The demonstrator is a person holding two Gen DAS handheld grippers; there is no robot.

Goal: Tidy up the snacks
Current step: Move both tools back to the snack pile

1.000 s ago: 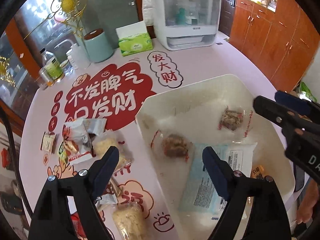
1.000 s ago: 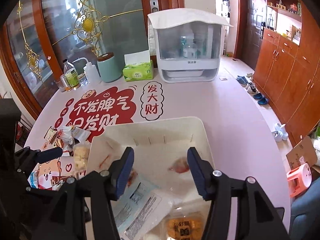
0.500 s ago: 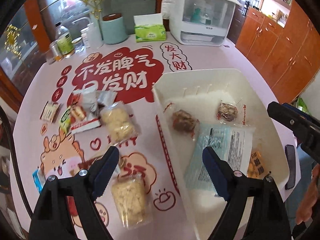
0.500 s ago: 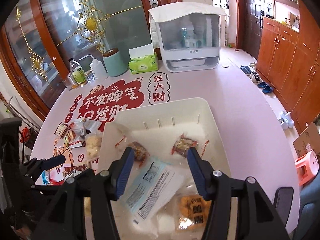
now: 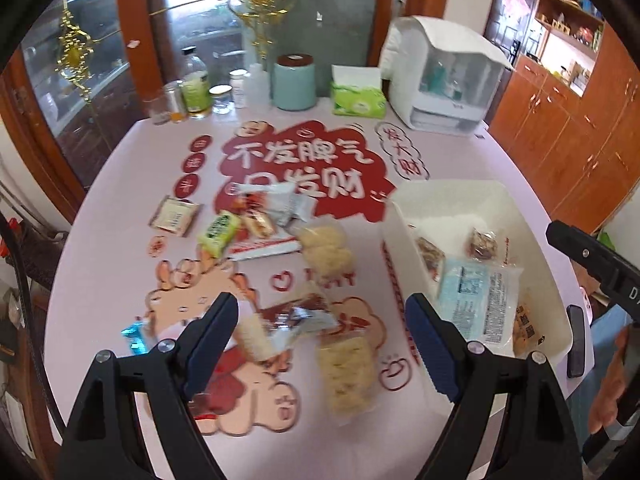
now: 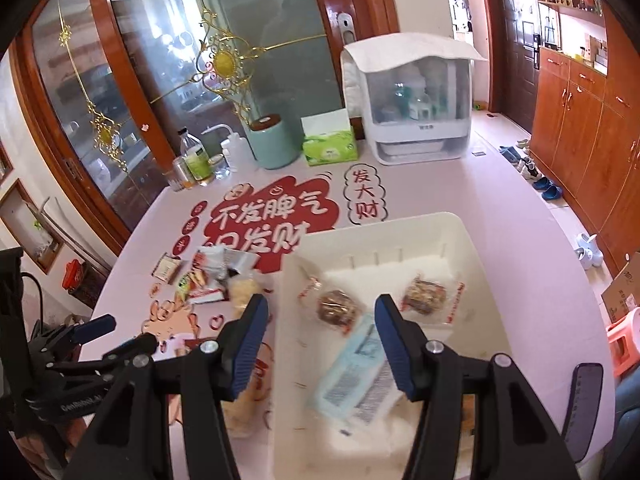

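Note:
A white bin on the pink table holds two clear-wrapped brown cakes, a pale blue packet and an orange packet. Loose snacks lie left of it: a brown wrapper, yellow puffed bags, a green packet and a beige packet. My left gripper is open and empty, above the loose snacks. My right gripper is open and empty, above the bin's left side.
At the table's far edge stand a white covered rack, a green tissue box, a teal canister and several bottles. Wooden cabinets line the right. A black phone lies right of the bin.
My left gripper has swung left, from over the bin to over the loose snacks. My right gripper has drawn back and up; the bin now shows more fully.

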